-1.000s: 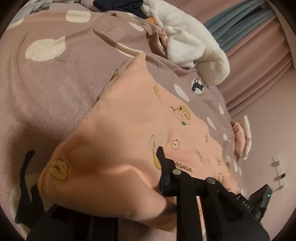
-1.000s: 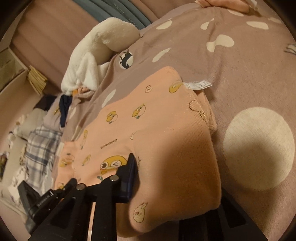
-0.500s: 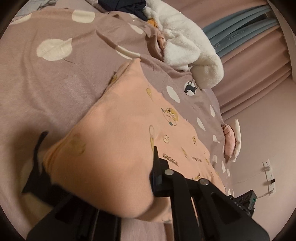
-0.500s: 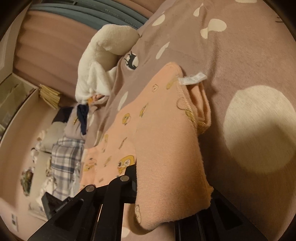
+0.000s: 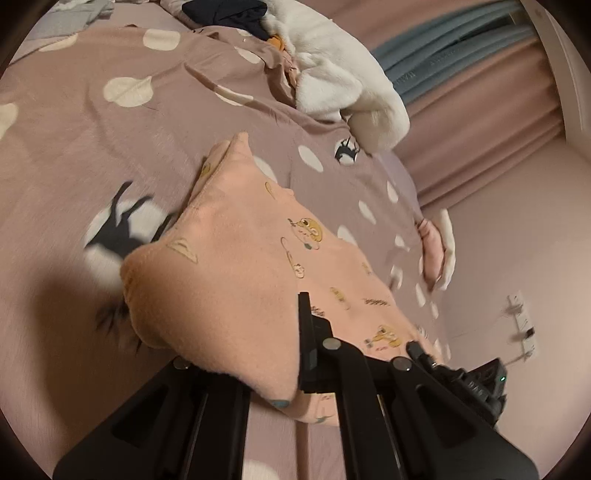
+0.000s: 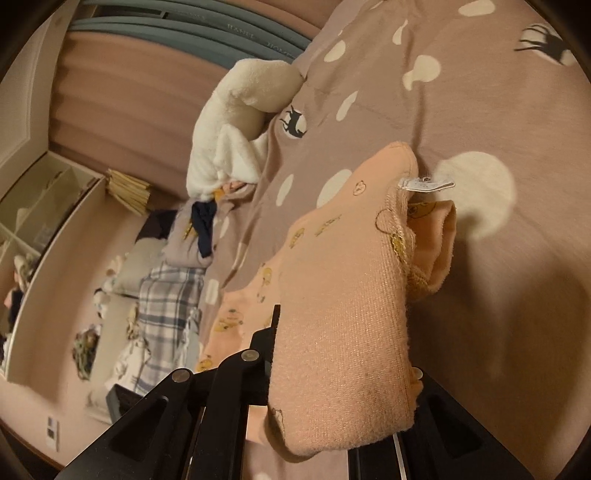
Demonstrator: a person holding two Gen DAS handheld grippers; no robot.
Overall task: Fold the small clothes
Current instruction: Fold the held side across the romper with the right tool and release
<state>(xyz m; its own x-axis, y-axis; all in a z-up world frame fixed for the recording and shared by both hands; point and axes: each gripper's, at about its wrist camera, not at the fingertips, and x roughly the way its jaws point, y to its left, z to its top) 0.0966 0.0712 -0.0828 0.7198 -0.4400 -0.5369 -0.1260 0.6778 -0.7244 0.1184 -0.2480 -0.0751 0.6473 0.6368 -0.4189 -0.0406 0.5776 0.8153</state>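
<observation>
A peach garment [image 5: 236, 266] printed with small yellow ducks lies partly on the mauve spotted bed cover [image 5: 92, 147]. Its near edge is raised off the bed. My left gripper [image 5: 295, 325] is shut on one near corner, and the cloth drapes over its left finger. In the right wrist view the same peach garment [image 6: 340, 302] hangs doubled over my right gripper [image 6: 291, 339], which is shut on the other corner. A white label [image 6: 428, 183] shows at the fold. The right finger is hidden under the cloth.
A white fluffy blanket [image 5: 343, 85] and a dark garment [image 5: 229, 14] lie at the far end of the bed. A folded pink and white item [image 5: 436, 251] sits at the bed's right edge. Plaid cloth [image 6: 166, 306] and a shelf [image 6: 37, 206] lie beyond the bed.
Both grippers have risen and drawn back, lifting the garment's near edge off the bed. The left jaws have pinched tighter on the cloth. The right wrist has rolled.
</observation>
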